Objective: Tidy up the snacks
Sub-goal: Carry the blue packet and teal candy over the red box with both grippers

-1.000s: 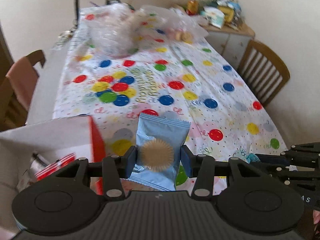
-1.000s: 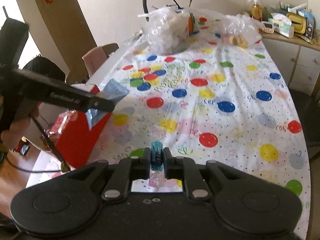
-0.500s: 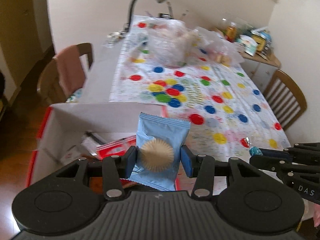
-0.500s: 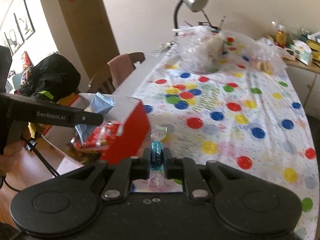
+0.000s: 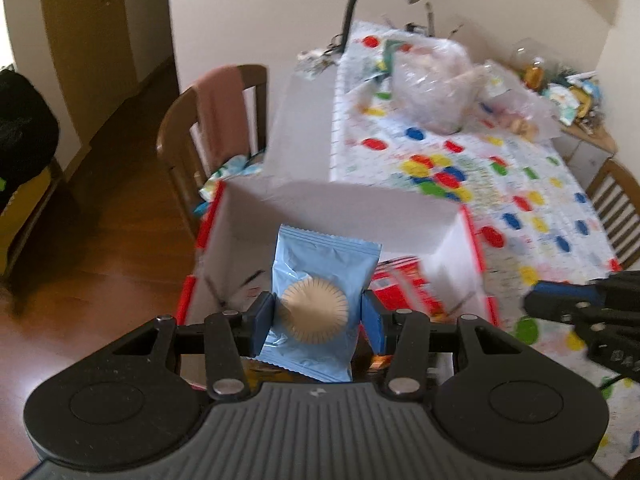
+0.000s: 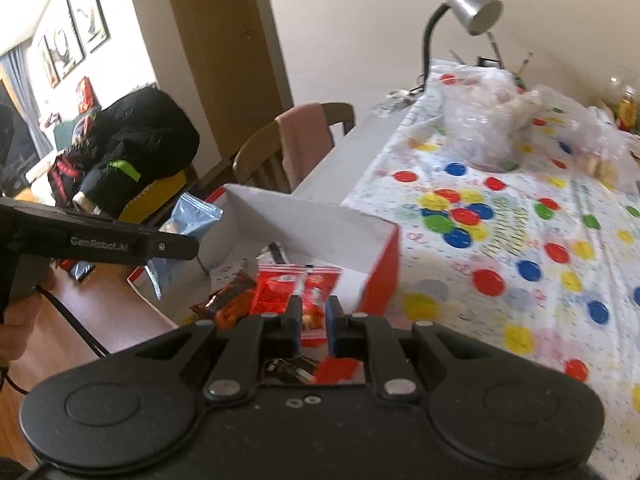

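My left gripper (image 5: 318,322) is shut on a light blue cookie packet (image 5: 320,280) and holds it above the open red and white box (image 5: 344,208). The packet also shows in the right wrist view (image 6: 192,216), held over the box's (image 6: 320,220) left side. My right gripper (image 6: 311,324) hangs over the box with its jaws slightly apart and nothing between them. Red snack packets (image 6: 296,284) and a brown wrapper (image 6: 224,300) lie inside the box. The small teal candy is not visible.
The table with a polka-dot cloth (image 6: 520,240) stretches right of the box. Clear plastic bags (image 6: 480,120) and a desk lamp (image 6: 468,4) stand at its far end. A wooden chair with a pink cloth (image 5: 220,112) stands beyond the box. Another chair (image 5: 616,208) is at the right.
Both grippers moved left from over the table to over the box. The teal candy that my right gripper held is gone from its jaws, which have parted slightly.
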The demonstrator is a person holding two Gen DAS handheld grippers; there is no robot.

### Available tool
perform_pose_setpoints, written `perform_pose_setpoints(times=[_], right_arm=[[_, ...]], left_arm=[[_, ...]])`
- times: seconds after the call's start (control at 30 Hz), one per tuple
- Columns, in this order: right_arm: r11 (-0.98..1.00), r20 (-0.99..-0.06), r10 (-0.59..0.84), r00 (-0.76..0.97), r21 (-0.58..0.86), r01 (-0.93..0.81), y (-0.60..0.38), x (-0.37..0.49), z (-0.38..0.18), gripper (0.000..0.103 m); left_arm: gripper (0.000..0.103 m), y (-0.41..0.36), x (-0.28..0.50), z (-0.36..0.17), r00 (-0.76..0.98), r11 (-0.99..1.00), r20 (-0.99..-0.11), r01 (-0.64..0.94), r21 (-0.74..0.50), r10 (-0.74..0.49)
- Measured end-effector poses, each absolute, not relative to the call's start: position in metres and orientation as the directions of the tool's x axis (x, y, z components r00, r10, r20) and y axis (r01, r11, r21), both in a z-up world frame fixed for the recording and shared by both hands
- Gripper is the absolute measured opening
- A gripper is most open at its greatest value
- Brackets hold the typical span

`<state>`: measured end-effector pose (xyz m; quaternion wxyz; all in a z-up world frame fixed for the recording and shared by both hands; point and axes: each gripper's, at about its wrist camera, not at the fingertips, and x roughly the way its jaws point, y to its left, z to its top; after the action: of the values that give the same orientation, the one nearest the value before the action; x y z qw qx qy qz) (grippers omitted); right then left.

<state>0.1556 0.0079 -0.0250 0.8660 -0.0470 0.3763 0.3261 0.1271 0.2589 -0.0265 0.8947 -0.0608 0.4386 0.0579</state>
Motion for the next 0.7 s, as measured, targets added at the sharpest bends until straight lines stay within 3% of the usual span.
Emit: perform_pose_setpoints(times=[0.13,0.33,0.5,0.6,0.7], right_arm=[[0.786,-0.7,0.51,0.5,0.144,-0.601,0.028,0.163,-0.034,0.011],[0.83,-0.739,0.436,0.514,0.11,-0.546,0.009,0.172,-0.054,0.021],[0.854,-0.78,0.374,0.502,0.079,-0.514,-0.02,0.182,-0.08,0.041],[0.851,-0.813,0.336,0.475,0.045,-0.523,-0.031,0.19,-0.102,0.049],[0.824,-0.845,0.336,0.415,0.05,-0.565,-0.035,0.194,-0.126,0.049]], left_arm=[[0.046,0.273,0.129,-0.04,0.59,0.984,-0.807,-0.163,-0.07,0.04],[0.046,0.267,0.131,-0.053,0.581,0.985,-0.814,-0.137,-0.102,-0.004],[0.046,0.254,0.132,-0.06,0.57,0.985,-0.821,-0.121,-0.121,-0.031],[0.046,0.247,0.13,-0.063,0.561,0.986,-0.827,-0.118,-0.116,-0.03],[0.046,0.242,0.13,-0.068,0.548,0.986,-0.836,-0.124,-0.107,-0.022]])
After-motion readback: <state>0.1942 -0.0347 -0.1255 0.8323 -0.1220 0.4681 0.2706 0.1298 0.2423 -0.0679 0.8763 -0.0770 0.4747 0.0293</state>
